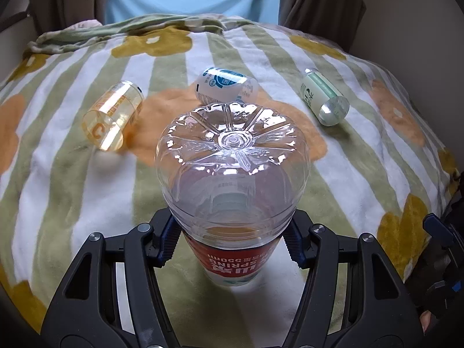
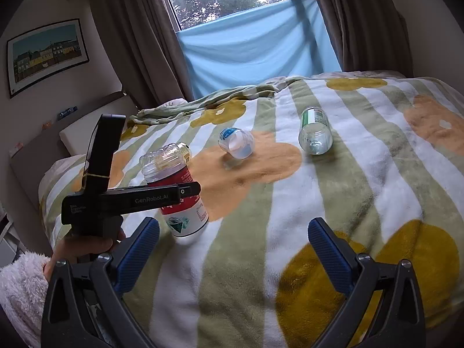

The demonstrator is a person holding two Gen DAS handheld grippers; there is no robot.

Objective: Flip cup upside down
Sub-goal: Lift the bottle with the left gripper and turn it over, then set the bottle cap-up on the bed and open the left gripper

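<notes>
A clear cut-bottle cup (image 1: 232, 159) with a red label stands upside down on the striped flower blanket (image 1: 72, 203), its moulded base on top. My left gripper (image 1: 232, 240) is shut on the cup at the label, one blue pad on each side. Seen from the right wrist, the same cup (image 2: 174, 179) leans slightly, with the left gripper (image 2: 185, 191) across its middle. My right gripper (image 2: 233, 226) hovers open over the blanket (image 2: 290, 246), to the right of the cup and holding nothing.
Three other cups lie on their sides further back: an orange-print one (image 1: 113, 116), a blue-label one (image 1: 226, 84) (image 2: 236, 142) and a green-label one (image 1: 324, 95) (image 2: 314, 130). A hand (image 2: 87, 246) in a fluffy white sleeve (image 2: 23, 284) holds the left gripper. Curtains (image 2: 130, 43) and a window lie beyond.
</notes>
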